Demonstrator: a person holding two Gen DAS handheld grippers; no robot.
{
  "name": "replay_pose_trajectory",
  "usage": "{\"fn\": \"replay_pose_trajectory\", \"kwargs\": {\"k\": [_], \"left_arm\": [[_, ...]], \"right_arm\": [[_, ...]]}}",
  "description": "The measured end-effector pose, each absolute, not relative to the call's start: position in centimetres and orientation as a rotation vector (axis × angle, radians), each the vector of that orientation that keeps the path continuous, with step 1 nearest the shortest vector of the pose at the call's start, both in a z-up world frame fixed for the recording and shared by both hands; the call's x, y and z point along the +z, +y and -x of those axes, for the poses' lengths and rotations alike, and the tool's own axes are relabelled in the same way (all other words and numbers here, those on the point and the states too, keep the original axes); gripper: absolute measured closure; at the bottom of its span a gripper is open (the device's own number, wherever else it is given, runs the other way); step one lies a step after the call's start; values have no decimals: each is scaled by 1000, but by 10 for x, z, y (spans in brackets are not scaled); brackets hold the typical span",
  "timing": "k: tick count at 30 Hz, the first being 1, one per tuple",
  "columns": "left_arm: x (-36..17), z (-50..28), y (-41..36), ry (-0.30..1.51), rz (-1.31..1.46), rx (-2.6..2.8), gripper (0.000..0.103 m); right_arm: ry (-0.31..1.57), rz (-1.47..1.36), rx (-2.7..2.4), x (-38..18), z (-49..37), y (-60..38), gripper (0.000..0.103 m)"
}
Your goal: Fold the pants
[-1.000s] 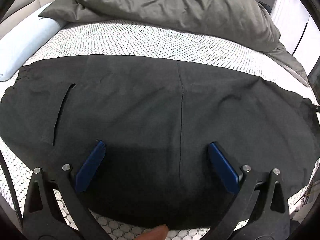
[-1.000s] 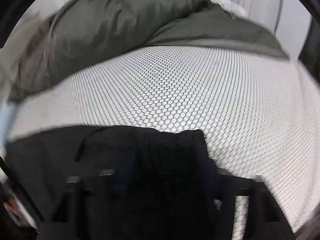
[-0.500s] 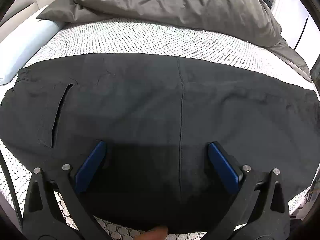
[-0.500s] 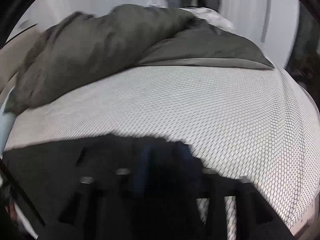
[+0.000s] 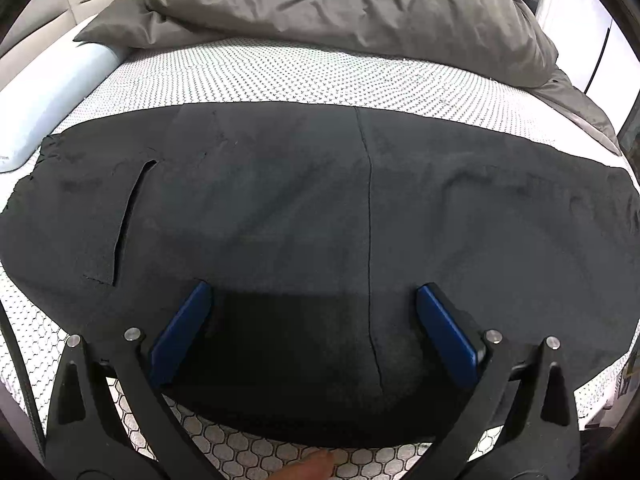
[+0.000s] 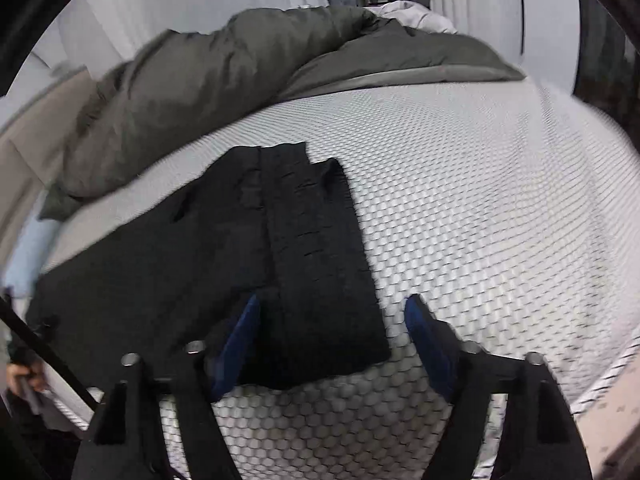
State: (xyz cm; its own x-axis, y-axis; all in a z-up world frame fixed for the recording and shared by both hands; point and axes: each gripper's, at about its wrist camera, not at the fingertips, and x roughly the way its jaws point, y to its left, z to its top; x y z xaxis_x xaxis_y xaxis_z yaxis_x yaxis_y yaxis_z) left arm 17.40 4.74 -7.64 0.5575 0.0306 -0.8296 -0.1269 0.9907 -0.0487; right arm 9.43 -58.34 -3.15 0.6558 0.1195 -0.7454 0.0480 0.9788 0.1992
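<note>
Black pants (image 5: 300, 200) lie spread flat across the white honeycomb mattress (image 5: 320, 72), a pocket slit (image 5: 132, 208) at the left and a seam down the middle. My left gripper (image 5: 312, 312) hovers open just over their near edge, nothing between its blue pads. In the right wrist view the pants (image 6: 200, 260) end in a ribbed band (image 6: 320, 248). My right gripper (image 6: 332, 320) straddles that band's near corner, its jaws closing slightly. The left pad is over the cloth and the right pad over bare mattress. Neither pad presses on the fabric.
A crumpled grey duvet (image 5: 360, 8) fills the far side of the bed, also seen as the duvet (image 6: 200, 88) in the right view. A pale blue pillow (image 5: 44, 96) lies at the left. A fingertip (image 5: 308, 468) shows at the near edge. Bare mattress (image 6: 480, 200) stretches right of the pants.
My right gripper let go of the pants' end and pulled back, so that end now lies flat on the mattress. The pants' right side has smoothed out. The left gripper stayed put.
</note>
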Motion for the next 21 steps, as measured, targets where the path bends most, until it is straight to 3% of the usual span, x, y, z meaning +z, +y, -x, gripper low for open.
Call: {"fn": "replay_pose_trajectory", "kwargs": {"k": [1,4,7,15,18,20,21], "left_arm": [[-77,-175,47,976,106,98,1],[-77,-176,45,980,111,110,1],[-76,-178,45,983,113,114,1],[-75,-180,47,987,119,110,1],[-75,-180,47,986,116,112,1],[-76,-179,46,985,110,112,1],[-76,-179,45,985,106,113,1]], "right_arm": [[851,-211,49,-33,-94,-581,52],[832,-182,63,-30,-92,-574,89],[763,-97,42,-12,-80,-570,92],[842,-67,-26,-29,-88,-587,91],[826,-90,-61,-31,-92,-589,81],[790,-124,-52,-23,-88,-593,58],[754,-137,-31,-17,-88,-592,51]]}}
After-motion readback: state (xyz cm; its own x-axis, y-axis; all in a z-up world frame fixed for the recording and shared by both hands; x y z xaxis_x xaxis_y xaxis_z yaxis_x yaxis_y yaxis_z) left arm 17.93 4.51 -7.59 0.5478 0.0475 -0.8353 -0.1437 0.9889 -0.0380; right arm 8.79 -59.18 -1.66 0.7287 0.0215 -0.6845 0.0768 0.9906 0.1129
